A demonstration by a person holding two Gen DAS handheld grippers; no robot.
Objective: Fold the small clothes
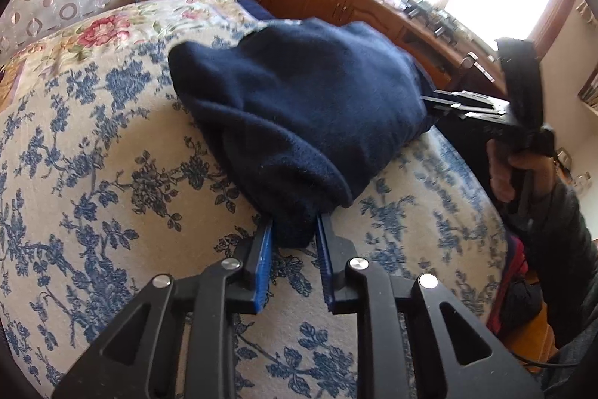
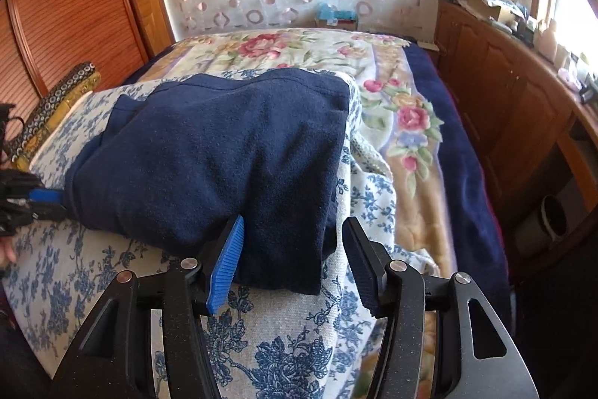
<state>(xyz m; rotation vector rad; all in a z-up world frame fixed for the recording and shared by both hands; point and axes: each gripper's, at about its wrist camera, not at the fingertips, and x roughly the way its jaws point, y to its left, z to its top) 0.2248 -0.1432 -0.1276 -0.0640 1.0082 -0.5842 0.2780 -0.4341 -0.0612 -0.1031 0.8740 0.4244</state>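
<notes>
Two hand-held grippers are set at the near edge of a dark navy fleece garment point(image 1: 299, 111), which lies in a thick, already doubled-over bundle on the cream bedspread with blue floral print point(image 1: 112, 193) covering the bed. A fold appears to have just been laid down, and the step in hand is judged to be the letting go of the cloth so that the bundle can be smoothed or folded once more.

The left gripper point(image 1: 294, 249) is seen with its blue-padded fingers point(image 1: 266, 249) only narrowly apart; a tuck of navy fabric sits between them, and the pads appear to be touching it on both sides, so the corner is taken to be lightly pinched, not freed. The right gripper point(image 2: 291, 253) is seen with its fingers point(image 2: 228, 260) spread about halfway. The right-hand flap of the garment lies between them; the blue pad is against the cloth on one side, while a clear gap is visible on the other, so nothing is grasped there.

For the next move, the left fingers would need to be opened fully and both grippers drawn back without dragging the fleece, which is soft and likely to cling to the ribbed pads. A fresh grip on the thick edge would call for wider fingers.
</notes>
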